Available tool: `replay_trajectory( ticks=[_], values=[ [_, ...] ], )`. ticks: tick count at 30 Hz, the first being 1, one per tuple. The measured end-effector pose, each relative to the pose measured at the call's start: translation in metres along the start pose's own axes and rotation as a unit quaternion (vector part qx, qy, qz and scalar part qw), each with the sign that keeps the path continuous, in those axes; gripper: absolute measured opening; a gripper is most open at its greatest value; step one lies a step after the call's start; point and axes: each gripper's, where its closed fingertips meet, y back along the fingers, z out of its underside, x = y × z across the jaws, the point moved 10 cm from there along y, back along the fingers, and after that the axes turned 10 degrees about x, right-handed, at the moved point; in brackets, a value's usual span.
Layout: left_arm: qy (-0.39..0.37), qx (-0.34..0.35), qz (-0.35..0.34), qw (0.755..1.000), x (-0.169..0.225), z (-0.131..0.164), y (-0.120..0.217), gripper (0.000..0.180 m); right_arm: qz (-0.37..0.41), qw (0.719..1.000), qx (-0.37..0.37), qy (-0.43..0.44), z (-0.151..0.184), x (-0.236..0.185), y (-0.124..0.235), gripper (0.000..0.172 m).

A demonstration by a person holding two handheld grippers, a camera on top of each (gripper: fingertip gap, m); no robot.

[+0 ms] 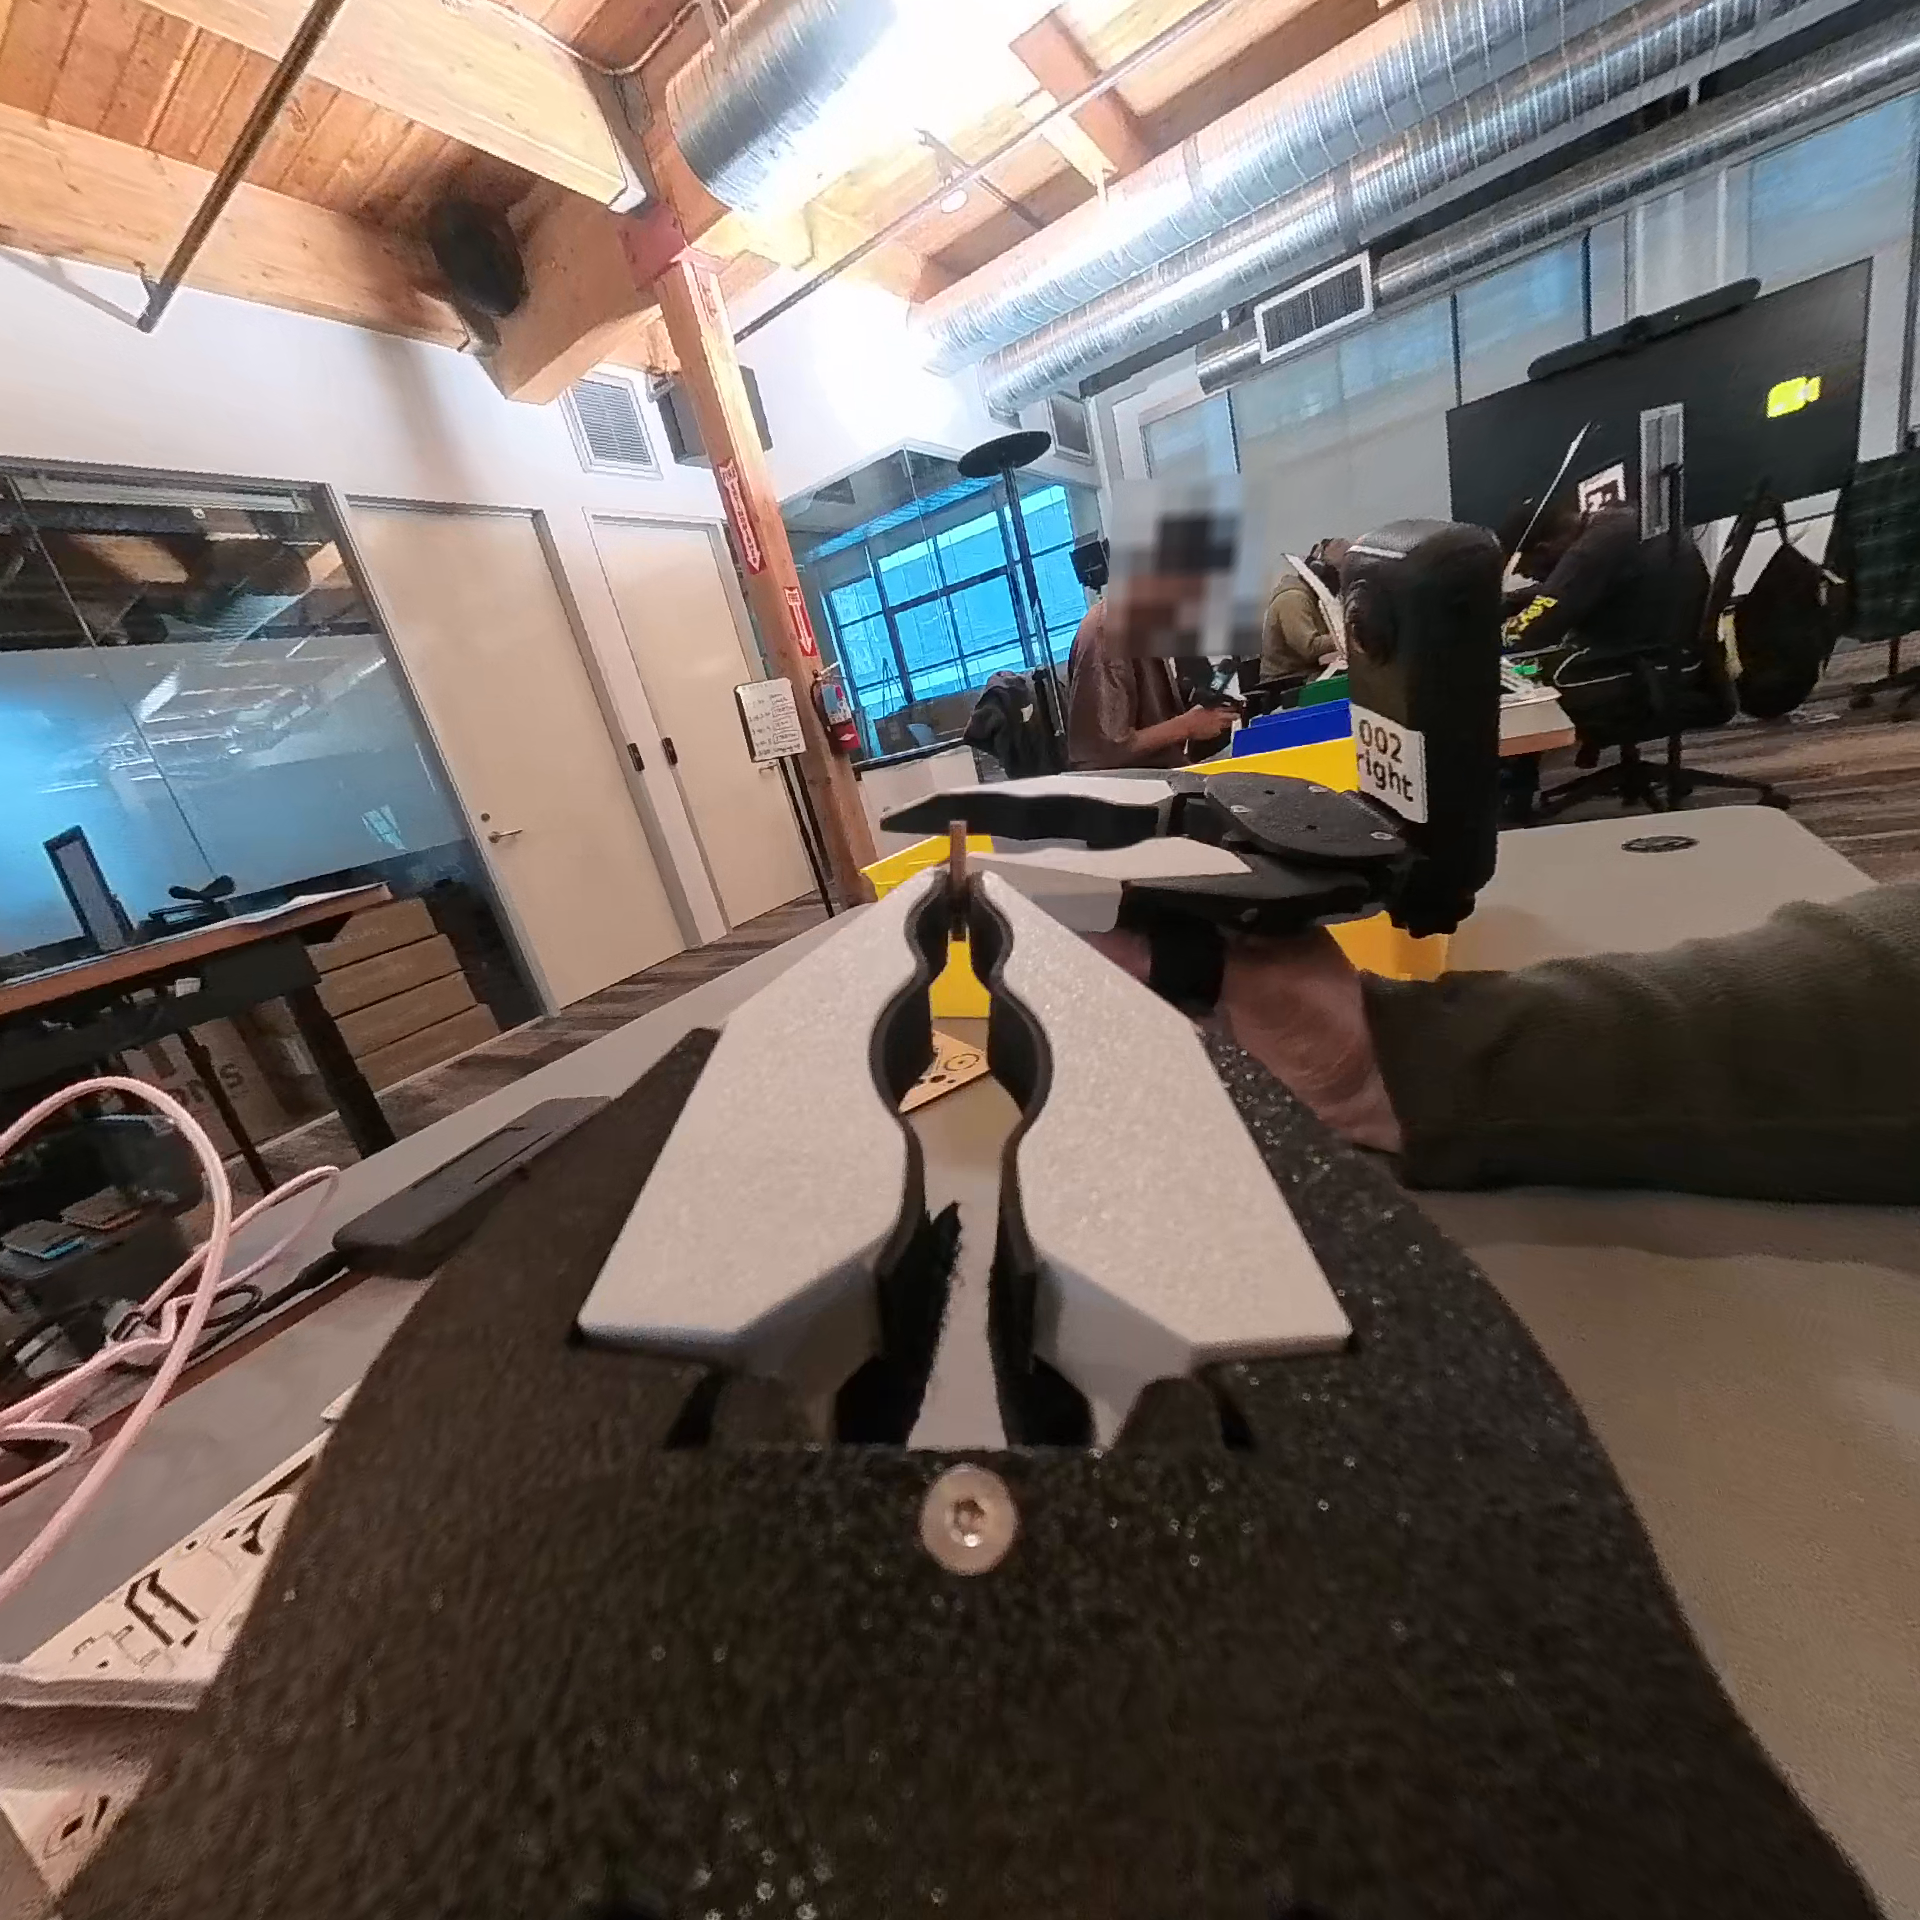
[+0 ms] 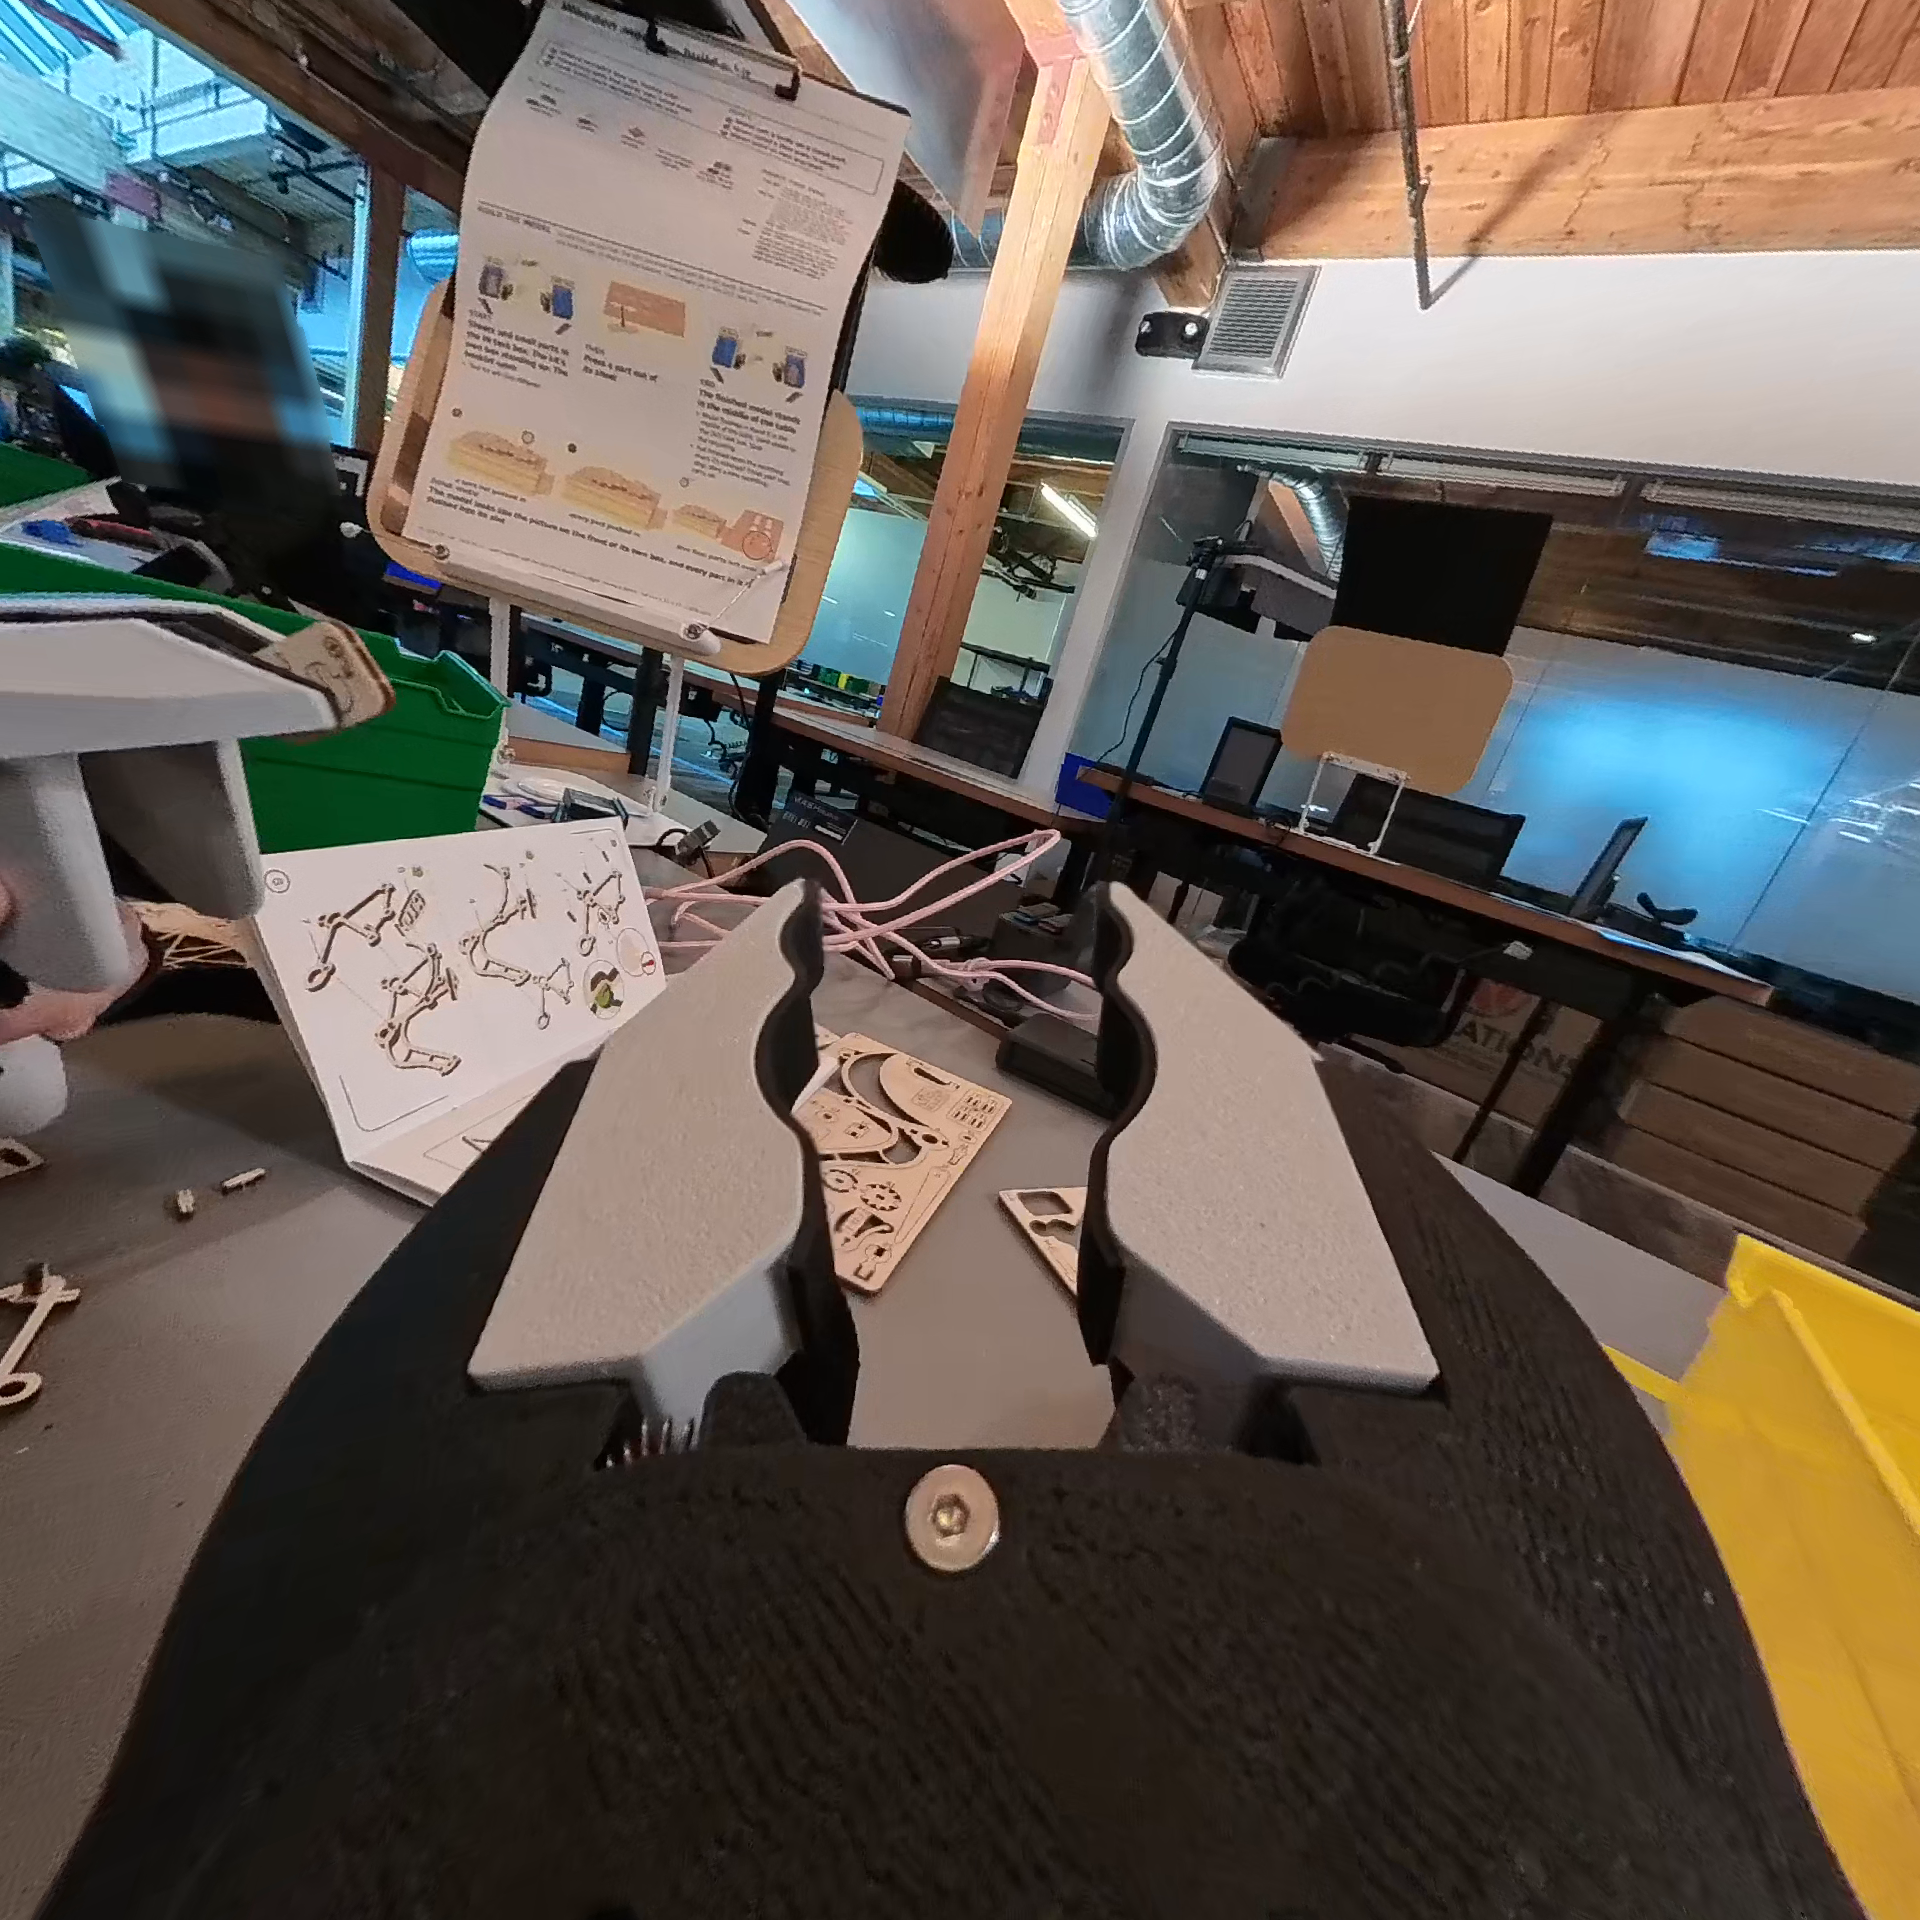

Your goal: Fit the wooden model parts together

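Wooden part (image 1: 956,854): clamped upright in left gripper (image 1: 957,902); right gripper (image 2: 956,940), spread and unloaded, is positioned just beside it.

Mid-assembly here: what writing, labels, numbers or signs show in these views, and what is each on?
I do not quote writing; these things bear it:
White label on the right gripper: clear print.
Clipboard sheet: print and pictures, mostly small.
Open booklet on the table: diagrams, marks too small.
Red signs on the wooden post: blurred.
Small whiteboard: too small.
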Motion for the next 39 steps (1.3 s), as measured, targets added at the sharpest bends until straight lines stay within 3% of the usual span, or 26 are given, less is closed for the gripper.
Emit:
replay_trajectory(
  ticks=[9,13,16,21,23,28,39],
  values=[
    [0.068,0.014,-0.025,0.997,-0.008,-0.004,0.008,0.000,-0.046,0.997,0.014,-0.053,-0.002,-0.007,0.000,0.052],
    [0.137,0.007,0.028,0.990,0.000,-0.011,0.017,0.000,-0.109,0.986,0.030,-0.121,-0.010,-0.022,0.006,0.052],
    [0.244,-0.006,0.060,0.968,0.005,-0.010,0.029,0.000,-0.193,0.959,0.031,-0.206,-0.014,-0.035,0.011,0.053],
    [0.368,-0.011,0.062,0.928,0.002,0.000,0.038,0.000,-0.324,0.877,-0.015,-0.353,-0.012,-0.058,0.009,0.041],
    [0.382,-0.024,0.068,0.921,0.002,0.004,0.036,0.000,-0.342,0.856,-0.019,-0.387,-0.011,-0.061,0.007,0.030],
    [0.373,-0.057,0.092,0.921,0.009,0.007,0.032,0.000,-0.336,0.843,-0.025,-0.419,-0.011,-0.058,0.006,0.005],
    [0.364,-0.053,0.087,0.926,0.008,0.007,0.033,0.000,-0.367,0.815,-0.059,-0.444,-0.005,-0.059,0.004,0.003]
  ],
)
